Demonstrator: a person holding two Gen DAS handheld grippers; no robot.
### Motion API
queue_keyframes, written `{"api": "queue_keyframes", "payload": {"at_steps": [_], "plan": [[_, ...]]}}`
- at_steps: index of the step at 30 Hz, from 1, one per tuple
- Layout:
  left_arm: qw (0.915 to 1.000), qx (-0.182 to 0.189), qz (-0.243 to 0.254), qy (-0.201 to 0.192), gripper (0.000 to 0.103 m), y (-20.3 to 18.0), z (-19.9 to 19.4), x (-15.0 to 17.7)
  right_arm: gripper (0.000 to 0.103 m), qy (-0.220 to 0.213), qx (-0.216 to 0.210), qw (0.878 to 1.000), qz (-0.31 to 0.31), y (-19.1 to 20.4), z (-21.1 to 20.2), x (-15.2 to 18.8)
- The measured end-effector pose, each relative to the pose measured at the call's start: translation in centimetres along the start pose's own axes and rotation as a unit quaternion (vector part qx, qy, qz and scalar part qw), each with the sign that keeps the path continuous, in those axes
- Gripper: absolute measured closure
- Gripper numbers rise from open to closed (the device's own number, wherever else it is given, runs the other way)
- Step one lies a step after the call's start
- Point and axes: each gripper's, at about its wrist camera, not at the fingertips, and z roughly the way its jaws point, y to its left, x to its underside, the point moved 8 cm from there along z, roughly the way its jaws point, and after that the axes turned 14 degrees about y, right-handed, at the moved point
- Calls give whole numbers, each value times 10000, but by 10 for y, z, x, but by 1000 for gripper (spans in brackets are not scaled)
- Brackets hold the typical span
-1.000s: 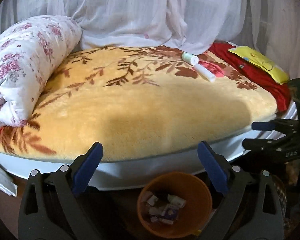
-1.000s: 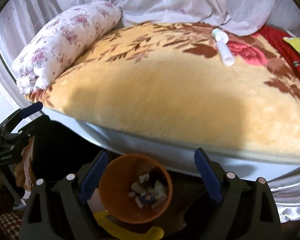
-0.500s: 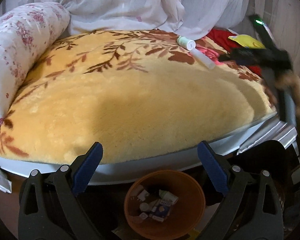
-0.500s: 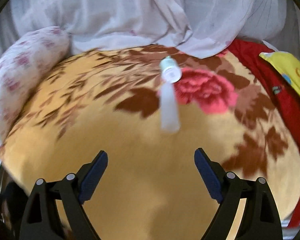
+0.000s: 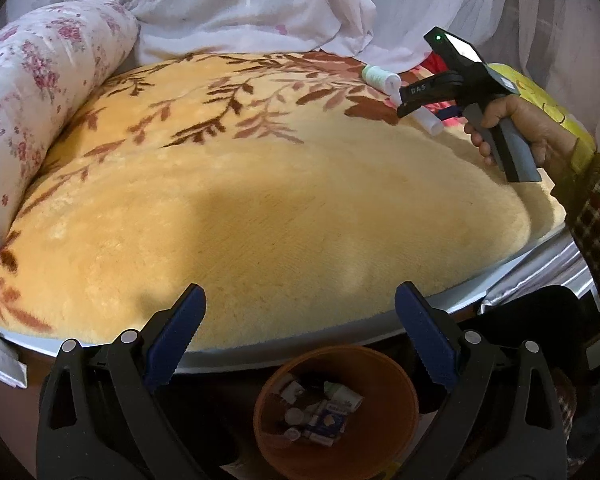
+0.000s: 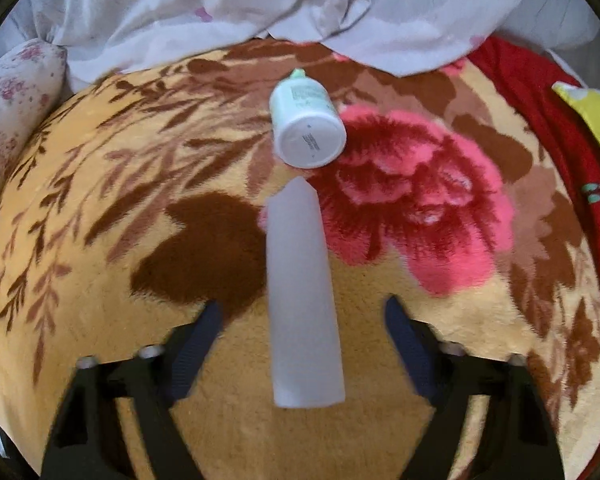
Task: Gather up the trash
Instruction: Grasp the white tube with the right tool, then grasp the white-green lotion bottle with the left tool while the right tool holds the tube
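Note:
A white plastic tube [image 6: 302, 300] lies on the yellow flowered blanket [image 6: 100, 360], with a small white-and-green bottle [image 6: 306, 124] on its side just beyond it. My right gripper [image 6: 300, 316] points down at the tube. Its jaws are closing with the tube between them, and a gap still shows on each side. In the left wrist view the right gripper [image 5: 404, 108] sits over the tube [image 5: 430, 122] near the bottle [image 5: 380, 78]. My left gripper [image 5: 300, 300] is open and holds nothing, above an orange bin [image 5: 404, 432] with several scraps inside.
A rolled floral quilt [image 5: 40, 92] lies at the blanket's left end, and white curtains [image 5: 260, 0] hang behind. Red cloth [image 6: 540, 120] and a yellow bag [image 6: 592, 116] lie at the right. A hand and checked sleeve [image 5: 596, 220] hold the right gripper. The bed's white edge [image 5: 260, 360] runs above the bin.
The right gripper has swung from over the orange bin across the bed to the white tube, and its jaws have narrowed around it. The left gripper has stayed open over the bin.

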Motion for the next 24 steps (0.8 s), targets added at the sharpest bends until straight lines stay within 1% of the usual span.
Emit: {"api": "queue_keyframes", "payload": {"at_steps": [1,2,3,5,6,8,10,11,14,16,18,20,21,24], "plan": [[10000,21,26,8,10,-2,1,-2,65,32,-94,9999,-17,0,2,1],[10000,28,43,2,10,-4,1,-4,73,13,-232,9997,-6,0,1,3],[10000,31,61,-5,10,-5,2,-6,73,-120,-393,9991,59,-2,-4,6],[9999,45,114,2,10,-10,4,-12,74,-378,-541,9978,95,-5,-15,12],[9999,55,138,7,10,-13,5,-15,74,-599,-648,9960,131,-6,-26,20],[9998,83,186,12,10,-19,7,-22,74,-896,-845,9921,219,-9,-43,32],[9996,110,269,-29,10,-27,7,-34,74,-1103,-957,9889,284,-12,-57,41],[9994,103,313,-78,10,-31,5,-41,74,-1276,-982,9864,330,-15,-67,49],[9982,11,498,-323,10,-47,-3,-76,74,-1633,-933,9812,427,-23,-87,62],[9969,-48,593,-519,10,-60,-8,-110,74,-1820,-805,9788,489,-30,-97,66],[9962,-16,615,-619,10,-71,-8,-138,74,-1987,-589,9769,530,-38,-106,71],[9962,126,585,-625,10,-87,-1,-178,74,-2120,-465,9744,592,-47,-112,75],[9964,157,550,-618,10,-91,4,-189,74,-2179,-430,9730,631,-52,-115,77],[9980,284,335,-449,10,-107,36,-237,74,-2366,-362,9673,834,-70,-123,81]]}}
